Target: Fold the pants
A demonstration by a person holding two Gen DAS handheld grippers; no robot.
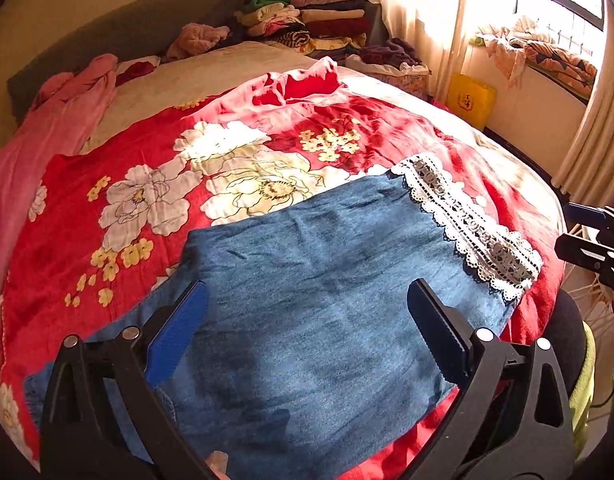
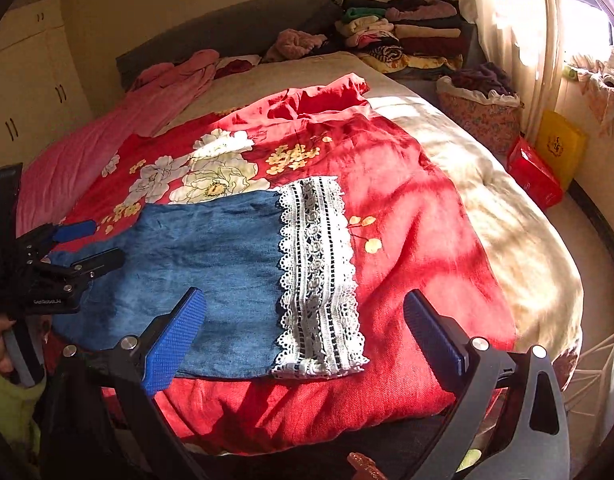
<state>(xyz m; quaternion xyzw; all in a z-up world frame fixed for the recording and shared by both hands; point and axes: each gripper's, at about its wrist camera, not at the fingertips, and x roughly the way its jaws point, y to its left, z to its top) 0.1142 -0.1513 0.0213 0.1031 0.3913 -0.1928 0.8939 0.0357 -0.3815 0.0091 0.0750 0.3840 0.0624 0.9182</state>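
Note:
Blue denim pants (image 1: 315,280) with a white lace hem (image 1: 471,224) lie flat on a red floral blanket (image 1: 147,160) on the bed. My left gripper (image 1: 307,312) is open and empty, hovering just above the pants near the bed's front edge. In the right wrist view the pants (image 2: 211,260) lie left of centre, the lace hem (image 2: 319,276) towards the middle. My right gripper (image 2: 305,320) is open and empty over the hem end. The left gripper (image 2: 91,244) shows at the left over the pants' other end. The right gripper (image 1: 587,236) shows at the right edge of the left wrist view.
Stacks of folded clothes (image 1: 307,16) sit at the head of the bed. A pink blanket (image 1: 59,112) lies along the left side. A basket of clothes (image 2: 483,112), a red box (image 2: 535,176) and a yellow bag (image 2: 559,148) stand right of the bed by the curtain.

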